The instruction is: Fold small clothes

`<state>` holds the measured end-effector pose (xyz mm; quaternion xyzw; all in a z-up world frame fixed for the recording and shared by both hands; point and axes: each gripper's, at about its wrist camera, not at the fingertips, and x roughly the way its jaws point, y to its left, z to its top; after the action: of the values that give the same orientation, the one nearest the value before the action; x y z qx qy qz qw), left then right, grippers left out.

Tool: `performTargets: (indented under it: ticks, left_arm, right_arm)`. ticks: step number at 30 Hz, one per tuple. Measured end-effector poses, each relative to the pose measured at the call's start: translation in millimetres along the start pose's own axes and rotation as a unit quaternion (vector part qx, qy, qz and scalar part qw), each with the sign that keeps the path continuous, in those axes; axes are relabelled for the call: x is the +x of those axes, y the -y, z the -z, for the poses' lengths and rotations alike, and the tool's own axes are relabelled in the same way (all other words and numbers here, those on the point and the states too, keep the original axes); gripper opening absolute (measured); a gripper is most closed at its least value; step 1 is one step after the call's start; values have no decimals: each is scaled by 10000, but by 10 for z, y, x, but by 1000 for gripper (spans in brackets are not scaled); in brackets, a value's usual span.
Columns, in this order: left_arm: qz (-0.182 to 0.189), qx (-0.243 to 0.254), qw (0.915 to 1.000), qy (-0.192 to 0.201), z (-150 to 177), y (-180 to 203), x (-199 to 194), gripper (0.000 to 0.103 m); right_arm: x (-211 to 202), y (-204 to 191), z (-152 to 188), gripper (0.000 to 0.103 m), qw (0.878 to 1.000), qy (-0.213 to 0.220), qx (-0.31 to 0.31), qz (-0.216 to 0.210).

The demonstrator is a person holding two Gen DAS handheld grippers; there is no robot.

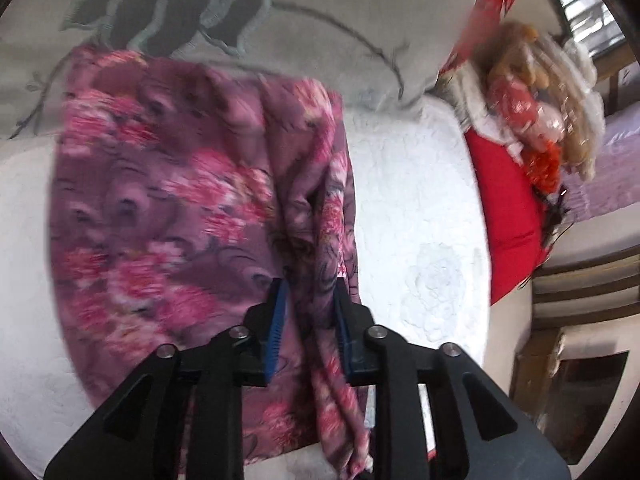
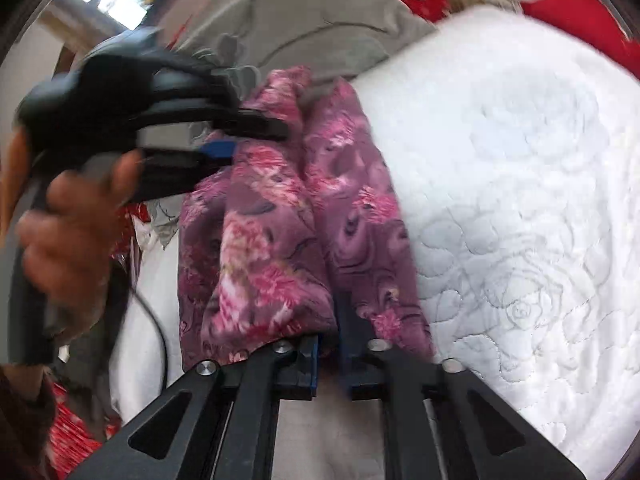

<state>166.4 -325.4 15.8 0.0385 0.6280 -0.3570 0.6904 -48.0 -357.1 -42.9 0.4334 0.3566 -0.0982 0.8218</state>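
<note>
1. Right of the floral garment (image 1: pixel 192 184), the white quilted mattress (image 1: pixel 420 208) lies bare up to the red cushion (image 1: pixel 504 216); a grey leaf-print pillow (image 1: pixel 304 20) borders the garment's far edge.
2. Garment sits on the mattress, partly doubled, its right edge bunched into a ridge of folds.
3. Left tool (image 1: pixel 310 292): blue pads clenched on that ridge. Right tool (image 2: pixel 329 344): clamped on the garment's near hem, fabric draped over its pads.
4. Garment: thin, purple with pink flowers, creased. Mattress: stitched rose pattern.
5. Left hand (image 2: pixel 68 240) grips the left tool's handle.
</note>
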Motion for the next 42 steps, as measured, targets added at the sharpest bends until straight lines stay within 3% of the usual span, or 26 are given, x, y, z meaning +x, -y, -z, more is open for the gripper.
performTargets:
  ticks: [5,8,11,16,19,20,21,23,26,29,33,37,39,40,42]
  left_arm:
    - [-38,-449,9973,585,17,-556,-439,29]
    - [-289,-733,9947,668,53,-930,-505,29]
    - [-154,-1105,9917,643,154,-1233,-496,29]
    - [70,-1099,9917,663,291,-1364,-542,29]
    - [85,-980,9924,742,312,-1354,-631,29]
    - [50,-907,9923,848,314,-1368,-689,29]
    - [-8,-857,9921,911,310,-1333,-694,29]
    - [-104,-761,9921,990,279,-1328,-649,33]
    - [-282,-766,9932,830,235,-1342,-381,41]
    - [-405,-794,9940,639,250,-1331,-194,41]
    - [-284,-696,9948,692,382,-1334,-380,41]
    - [-66,-707,9954,641,774,-1353,-411,42]
    - [-135,-746,9957,536,919,-1331,-299,43]
    - [-156,-770,9959,450,963,-1321,-243,43]
    - [-215,-810,9960,302,1072,-1335,-194,43]
  right_arm:
    - [-202,143,-84,29,9994,-138,265,-192]
    - [-514,229,-228,30,9988,327,363,-86]
    - [-601,188,-667,36,9964,807,259,-7]
    - [252,-215,-1364,41,9985,-147,-244,-465]
    - [718,-342,-1470,40,9985,-463,-243,-189]
    - [861,-368,-1500,15,9972,-689,-252,-161]
    - [871,-392,-1485,7,9971,-659,-333,-162]
    - [716,-467,-1531,6,9972,-142,-635,-362]
    - [702,-329,-1613,5,9988,178,-447,-60]
    - [976,-66,-1621,6,9985,-357,-141,386]
    - [748,-7,-1589,14,9994,-321,160,-4]
    - [476,76,-1246,32,9959,-800,-129,-410]
    - [471,141,-1041,32,9930,-1040,-174,-536]
    - [475,158,-959,29,9924,-1124,-214,-456]
    - [352,68,-909,7,9937,-927,-465,-421]
